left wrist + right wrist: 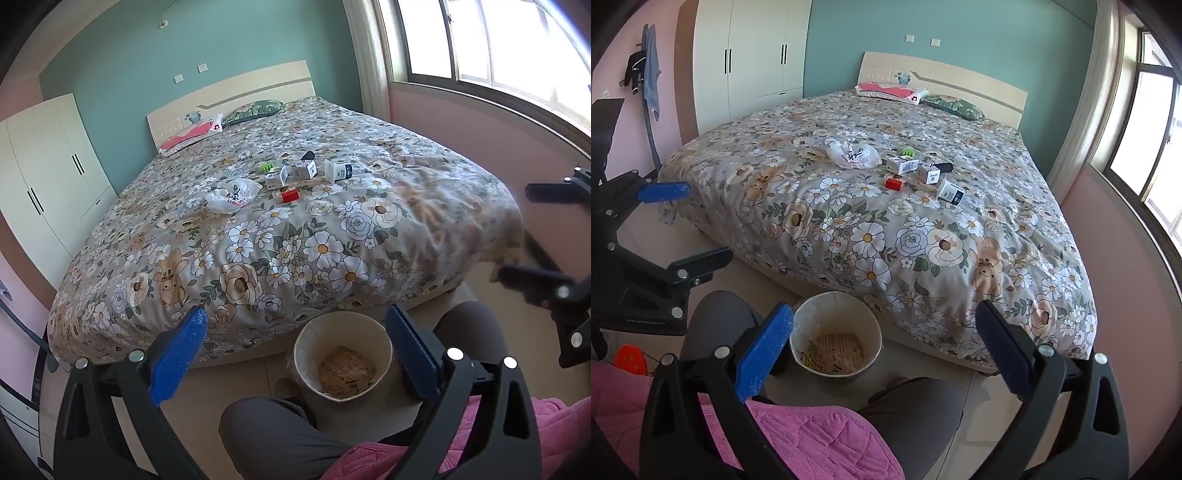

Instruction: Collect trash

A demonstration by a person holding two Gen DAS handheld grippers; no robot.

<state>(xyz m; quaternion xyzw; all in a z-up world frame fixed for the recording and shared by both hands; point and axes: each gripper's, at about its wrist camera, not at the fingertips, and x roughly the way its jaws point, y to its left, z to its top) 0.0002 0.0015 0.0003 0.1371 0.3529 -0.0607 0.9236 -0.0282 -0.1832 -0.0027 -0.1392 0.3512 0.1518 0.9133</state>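
Trash lies in the middle of the floral bed [295, 240]: a crumpled white plastic bag [232, 195] [854, 154], small white boxes [304, 170] [902, 164], a red box [289, 195] [894, 183], a green item [266, 167] [907, 151] and a tipped white cup [338, 170] [950, 192]. A beige trash bin [341, 356] [835, 338] stands on the floor at the bed's foot, with paper inside. My left gripper [295, 350] is open and empty above the bin. My right gripper [884, 345] is open and empty, over the bin and the bed's edge.
A person's knees in grey trousers [280, 428] and a pink quilted jacket [812, 443] fill the foreground. A white wardrobe [750, 55] stands left of the bed, pillows [890, 90] at the headboard, a window [498, 48] on the right.
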